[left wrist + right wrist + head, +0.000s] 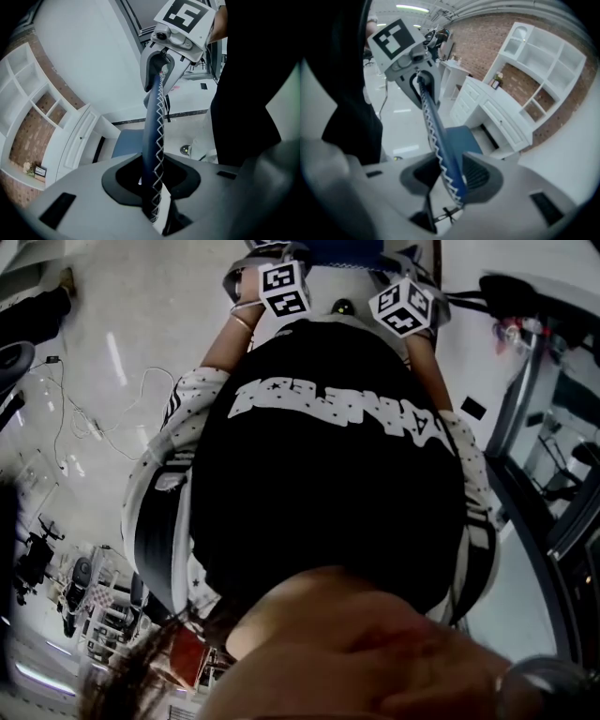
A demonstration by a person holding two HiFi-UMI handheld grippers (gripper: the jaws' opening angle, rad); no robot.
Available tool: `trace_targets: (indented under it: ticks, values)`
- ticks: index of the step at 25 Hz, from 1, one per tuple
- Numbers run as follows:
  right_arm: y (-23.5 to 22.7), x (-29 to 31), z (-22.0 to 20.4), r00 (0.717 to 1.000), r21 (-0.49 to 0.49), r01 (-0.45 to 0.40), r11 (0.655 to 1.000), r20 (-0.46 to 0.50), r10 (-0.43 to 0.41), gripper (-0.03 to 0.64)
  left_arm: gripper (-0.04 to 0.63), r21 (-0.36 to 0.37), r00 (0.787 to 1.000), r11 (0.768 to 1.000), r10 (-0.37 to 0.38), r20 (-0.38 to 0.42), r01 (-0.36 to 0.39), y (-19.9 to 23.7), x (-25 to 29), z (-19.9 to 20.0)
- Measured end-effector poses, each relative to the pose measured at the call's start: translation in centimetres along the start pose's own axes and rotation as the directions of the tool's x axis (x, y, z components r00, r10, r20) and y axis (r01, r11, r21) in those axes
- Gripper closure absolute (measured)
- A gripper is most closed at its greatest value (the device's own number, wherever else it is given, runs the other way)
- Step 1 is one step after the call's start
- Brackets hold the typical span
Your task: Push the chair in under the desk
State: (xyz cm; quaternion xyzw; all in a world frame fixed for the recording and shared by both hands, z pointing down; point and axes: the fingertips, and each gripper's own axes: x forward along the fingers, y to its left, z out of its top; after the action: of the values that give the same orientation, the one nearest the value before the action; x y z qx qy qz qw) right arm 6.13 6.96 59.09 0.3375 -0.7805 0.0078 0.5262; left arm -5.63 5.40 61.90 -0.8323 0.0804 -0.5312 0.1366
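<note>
The chair's blue back point(152, 140), edged with white zigzag stitching, runs up between my left gripper's point(157, 211) jaws, which are shut on its top edge. At the far end of that edge my right gripper point(171, 61) clamps the same back. In the right gripper view, the right gripper point(452, 192) is shut on the blue back point(438, 140) and the left gripper point(412, 70) sits at its other end. The blue seat point(461, 138) points toward the white desk point(497, 115), a short gap away. In the head view only the marker cubes point(284, 289) show past a black shirt.
White shelving point(534, 61) on a brick wall stands above the desk, whose drawers point(77, 140) face the chair. Loose cables point(94, 418) lie on the pale floor at the left. Dark frames and equipment point(534, 381) stand at the right. The person's torso point(328, 474) blocks most of the head view.
</note>
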Motion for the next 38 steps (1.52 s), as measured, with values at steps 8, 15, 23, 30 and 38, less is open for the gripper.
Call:
trace_targets:
  ticks: [8, 15, 23, 30, 38]
  values:
    - [-1.2, 0.7, 0.3, 0.999, -0.03, -0.032, 0.999, 0.0, 0.032, 0.462, 0.474, -0.009, 0.999, 1.0, 0.014, -0.033, -0.014, 1.1, 0.1, 0.1]
    - [-3.4, 2.7, 1.3, 0.999, -0.051, -0.041, 0.998, 0.023, 0.042, 0.466, 0.474, -0.028, 0.997, 0.999, 0.028, -0.076, -0.031, 4.0, 1.7, -0.6]
    - [-5.8, 4.1, 1.9, 0.998, -0.074, -0.049, 0.996, 0.037, 0.052, 0.466, 0.474, -0.051, 0.995, 0.998, 0.038, -0.09, -0.042, 6.5, 2.7, -0.6]
    - [-6.7, 4.7, 3.6, 0.997, -0.103, -0.059, 0.993, 0.052, 0.064, 0.468, 0.474, -0.058, 0.991, 0.996, 0.063, -0.12, -0.071, 8.1, 2.3, -1.4]
    - [-7.6, 5.2, 4.8, 0.992, -0.129, -0.089, 0.988, 0.075, 0.099, 0.468, 0.474, -0.086, 0.986, 0.992, 0.074, -0.147, -0.087, 9.5, 2.0, -1.9]
